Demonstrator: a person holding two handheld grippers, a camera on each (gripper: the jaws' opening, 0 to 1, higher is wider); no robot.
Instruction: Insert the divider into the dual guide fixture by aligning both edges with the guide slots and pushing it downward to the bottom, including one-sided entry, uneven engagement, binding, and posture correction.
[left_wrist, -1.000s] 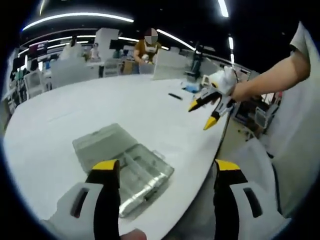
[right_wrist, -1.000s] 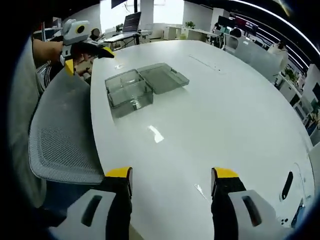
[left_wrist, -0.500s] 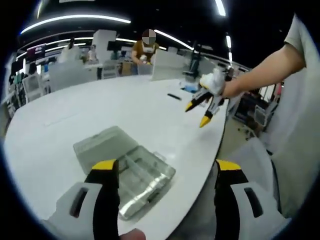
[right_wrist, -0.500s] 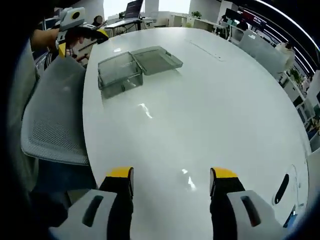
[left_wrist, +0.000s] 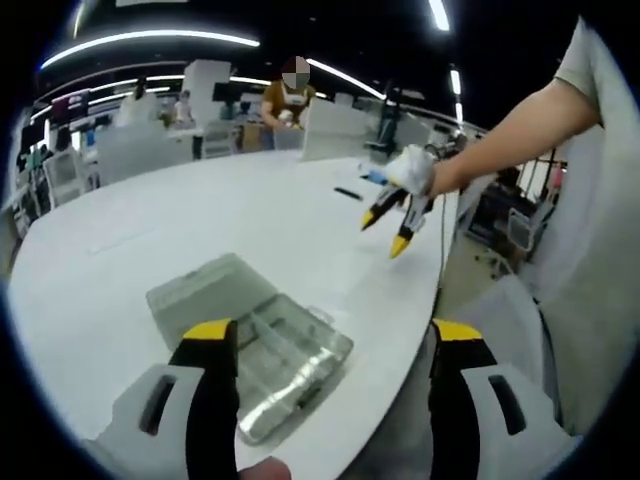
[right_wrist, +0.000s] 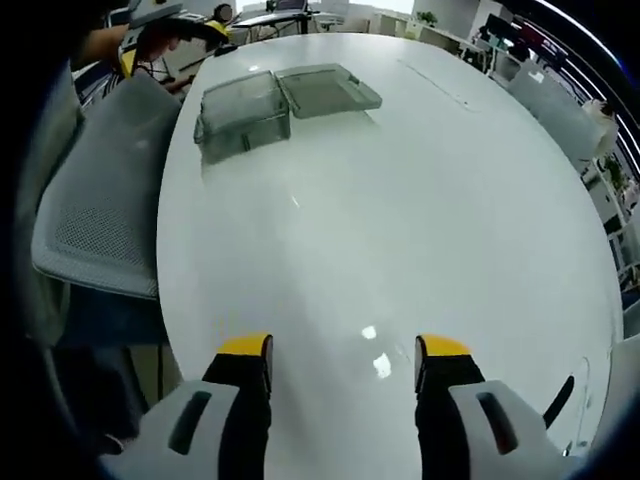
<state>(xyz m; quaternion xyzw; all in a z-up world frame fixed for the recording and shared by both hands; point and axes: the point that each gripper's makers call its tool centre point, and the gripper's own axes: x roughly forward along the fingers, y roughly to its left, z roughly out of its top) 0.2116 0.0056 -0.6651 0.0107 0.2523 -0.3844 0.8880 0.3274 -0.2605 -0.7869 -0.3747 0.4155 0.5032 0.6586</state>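
Observation:
A clear plastic box (left_wrist: 262, 340) lies open near the edge of the white table (left_wrist: 200, 220), its lid folded flat behind it. My left gripper (left_wrist: 325, 345) hovers just above it, jaws wide apart with nothing between them. In the right gripper view the same box (right_wrist: 245, 113) and its lid (right_wrist: 327, 88) sit far off at the table's upper left. My right gripper (right_wrist: 343, 352) is open over bare table (right_wrist: 420, 200), well away from the box. The right gripper (left_wrist: 392, 218) also shows in the left gripper view, held over the table's far side.
A grey mesh chair (right_wrist: 95, 215) stands against the table's edge on the left of the right gripper view. A black cable (right_wrist: 556, 402) lies at the lower right. Desks, screens and people (left_wrist: 288, 100) fill the room beyond the table.
The right gripper has moved further along the table away from the box, which now looks smaller and higher in its view. The left gripper has stayed almost still above the box.

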